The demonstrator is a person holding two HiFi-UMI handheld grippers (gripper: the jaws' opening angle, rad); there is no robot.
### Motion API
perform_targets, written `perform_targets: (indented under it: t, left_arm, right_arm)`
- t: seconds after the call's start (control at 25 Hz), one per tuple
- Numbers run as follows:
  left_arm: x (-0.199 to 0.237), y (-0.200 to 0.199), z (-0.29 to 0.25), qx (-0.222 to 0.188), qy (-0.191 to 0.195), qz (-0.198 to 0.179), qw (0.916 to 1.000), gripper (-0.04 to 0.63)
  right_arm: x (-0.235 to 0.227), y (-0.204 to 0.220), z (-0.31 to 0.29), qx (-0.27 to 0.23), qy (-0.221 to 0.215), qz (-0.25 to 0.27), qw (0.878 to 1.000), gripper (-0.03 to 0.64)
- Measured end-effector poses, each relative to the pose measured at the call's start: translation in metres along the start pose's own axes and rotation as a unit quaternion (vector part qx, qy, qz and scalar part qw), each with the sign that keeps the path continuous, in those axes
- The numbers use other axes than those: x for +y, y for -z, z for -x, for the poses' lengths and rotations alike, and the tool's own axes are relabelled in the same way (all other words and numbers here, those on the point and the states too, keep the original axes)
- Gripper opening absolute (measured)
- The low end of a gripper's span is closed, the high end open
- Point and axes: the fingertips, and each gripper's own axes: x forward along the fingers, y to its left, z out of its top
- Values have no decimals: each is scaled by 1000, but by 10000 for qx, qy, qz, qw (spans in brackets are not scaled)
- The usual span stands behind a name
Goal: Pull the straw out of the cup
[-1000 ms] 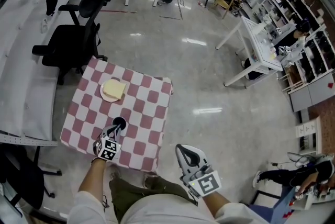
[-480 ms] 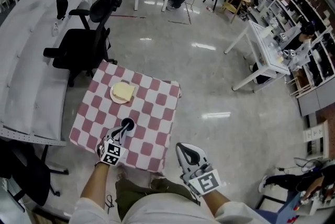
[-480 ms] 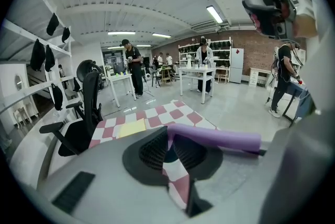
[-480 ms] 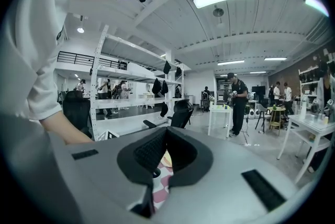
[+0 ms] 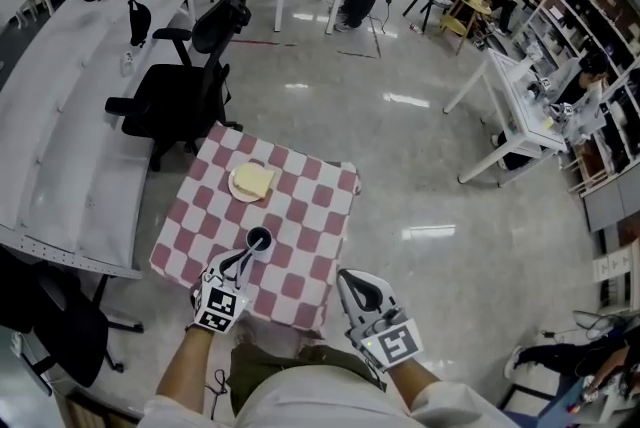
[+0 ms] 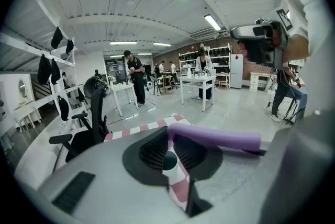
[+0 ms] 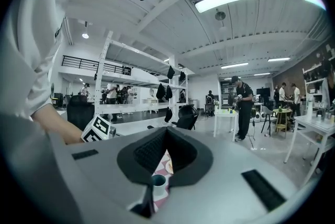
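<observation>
The left tool [image 5: 240,261] hangs over the near part of the small worktop [image 5: 310,178], which is covered with a red-and-white checked cloth. Its jaws stand narrow and are clamped on one end of a purple straw [image 6: 220,139]. In the left gripper view the straw lies level and sticks out to the right of the jaw tips. The cup [image 5: 259,241] stands upright on the cloth just beyond this tool. It shows below the straw through the gap under the jaws, and the straw does not reach into it there. The right tool [image 5: 352,284] is off the worktop's near corner, with its jaws brought together and nothing between them. Farther back on the cloth lies a plate [image 5: 236,188] with a pale yellow piece of food on it. A black office chair [image 5: 185,96] stands beyond the worktop's far left side.
</observation>
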Motion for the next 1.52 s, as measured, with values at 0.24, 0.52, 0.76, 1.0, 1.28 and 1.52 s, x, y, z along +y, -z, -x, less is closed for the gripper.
perform_targets:
  t: [0.24,0.52,0.76,1.0,1.28,1.52]
  left_arm:
    - [-2,-40,41,-274,-95,-13,9996,34]
    - [-5,-79,79,-569,-192,-65,9982,34]
    - [-9,-109,105,-851,-241,-79,9961,34]
    - [-12,-140,135,-1136,-313,-46,9930,34]
    - [-14,-163,165,-1436,-438,30,9887,34]
    - [-13,-172,181,-1705,-481,189,9840,34]
  right_arm:
    - [5,-7,1,-92,-76,40,9999,3]
    - [10,-14,-1,-197,-164,19,9997,3]
    - [12,-17,0,-243,-200,7,9995,3]
    - [10,-21,2,-275,-232,71,9993,3]
    - [15,-27,0,-368,-302,104,9988,3]
    - [19,-35,-3,-427,-327,158,9984,3]
